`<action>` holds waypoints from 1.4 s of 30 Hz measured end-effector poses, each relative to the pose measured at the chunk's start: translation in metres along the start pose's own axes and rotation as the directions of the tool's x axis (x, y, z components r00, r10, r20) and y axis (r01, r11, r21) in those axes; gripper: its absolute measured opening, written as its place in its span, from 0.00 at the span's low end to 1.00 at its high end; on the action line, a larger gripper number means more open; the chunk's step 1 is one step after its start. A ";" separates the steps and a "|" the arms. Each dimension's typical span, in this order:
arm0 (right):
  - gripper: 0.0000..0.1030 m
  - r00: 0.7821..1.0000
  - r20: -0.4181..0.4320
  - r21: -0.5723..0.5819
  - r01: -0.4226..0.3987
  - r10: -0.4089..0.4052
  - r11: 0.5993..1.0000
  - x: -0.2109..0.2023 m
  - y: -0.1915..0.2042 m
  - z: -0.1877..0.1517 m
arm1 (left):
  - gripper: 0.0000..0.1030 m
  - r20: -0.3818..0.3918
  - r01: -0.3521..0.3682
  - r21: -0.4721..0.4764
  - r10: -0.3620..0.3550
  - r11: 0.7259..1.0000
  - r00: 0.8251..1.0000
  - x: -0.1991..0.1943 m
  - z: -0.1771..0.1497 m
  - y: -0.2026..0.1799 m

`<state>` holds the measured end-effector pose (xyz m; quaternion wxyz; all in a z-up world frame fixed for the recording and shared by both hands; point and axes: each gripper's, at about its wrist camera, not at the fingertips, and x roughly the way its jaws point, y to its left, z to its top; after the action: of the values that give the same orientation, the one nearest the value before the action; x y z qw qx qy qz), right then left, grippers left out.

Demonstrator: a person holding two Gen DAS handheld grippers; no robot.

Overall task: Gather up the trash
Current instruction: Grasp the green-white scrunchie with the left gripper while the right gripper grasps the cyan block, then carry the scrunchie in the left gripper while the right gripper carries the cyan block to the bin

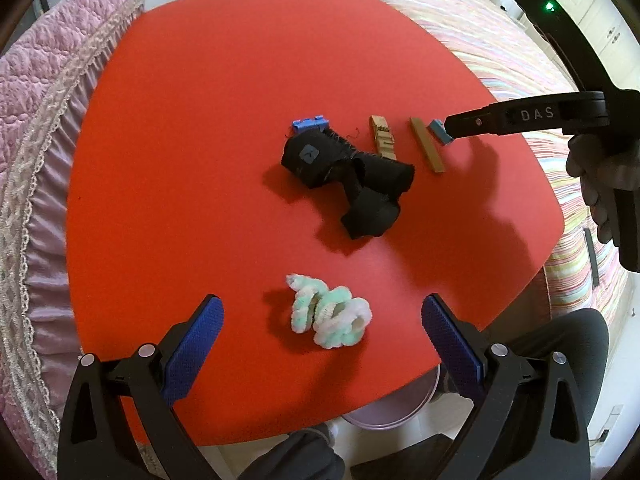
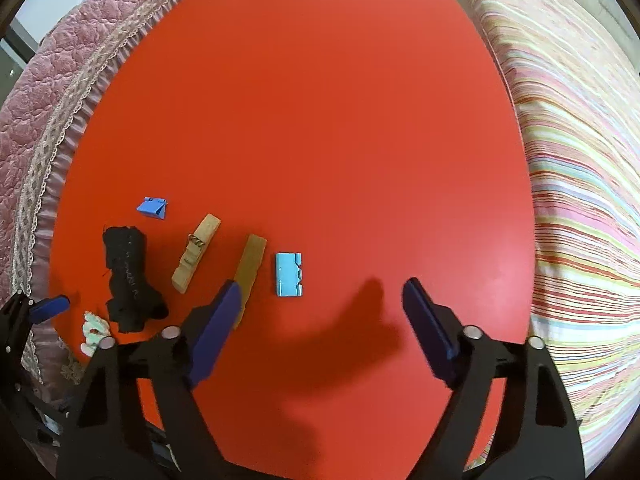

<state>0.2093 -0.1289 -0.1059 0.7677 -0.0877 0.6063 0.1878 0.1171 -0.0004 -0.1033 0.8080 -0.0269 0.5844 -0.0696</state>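
Right gripper (image 2: 318,300) open, empty — light-blue scrap (image 2: 288,275) lies just above-left of centre, long axis upright.

A home, likely a bedroom: a pink quilted bedspread (image 2: 60,80) with a lace frill lies along the red bench's (image 2: 320,120) left edge, and striped bedding (image 2: 572,160) along its right edge.

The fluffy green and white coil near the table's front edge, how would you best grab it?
Take the fluffy coil across its bunched middle, from straight above. It lies flat and soft on the red table, loops heaped together, so squeezing the bulk should hold. The left tool already straddles it, open.
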 end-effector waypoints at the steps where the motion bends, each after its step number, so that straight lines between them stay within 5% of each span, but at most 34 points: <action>1: 0.70 1.000 -0.002 0.000 0.001 -0.001 1.000 0.002 0.001 0.001 | 0.92 -0.003 -0.001 0.000 0.001 1.000 1.000 0.002 0.000 0.000; 7: 0.54 1.000 -0.013 0.002 -0.007 0.007 1.000 0.011 0.004 0.004 | 0.92 -0.012 -0.014 0.007 0.014 1.000 1.000 0.009 0.000 0.002; 11: 0.48 1.000 -0.007 -0.007 -0.002 0.002 1.000 0.013 0.008 0.005 | 0.72 -0.022 -0.026 0.006 0.026 1.000 0.999 0.015 0.002 0.002; 16: 0.28 1.000 -0.001 -0.037 0.017 -0.017 0.999 0.012 0.014 0.003 | 0.46 -0.018 -0.066 0.024 0.066 0.998 0.998 0.017 -0.001 -0.001; 18: 0.20 1.000 0.001 -0.049 0.029 -0.029 0.998 0.013 0.016 0.003 | 0.28 -0.017 -0.073 0.027 0.074 0.997 0.997 0.016 -0.001 -0.001; 21: 0.14 1.000 -0.001 -0.054 0.025 -0.025 0.998 0.013 0.016 0.002 | 0.20 -0.020 -0.070 0.028 0.070 0.997 0.997 0.016 -0.001 -0.001; 42: 0.14 0.995 0.098 -0.065 0.014 -0.007 0.998 -0.036 0.011 -0.021 | 0.17 0.074 -0.077 0.006 0.076 0.997 0.994 -0.022 -0.004 0.002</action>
<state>0.1789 -0.1327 -0.0756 0.7942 -0.1067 0.5611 0.2076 0.1067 0.0048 -0.0843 0.8311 -0.0033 0.5546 -0.0401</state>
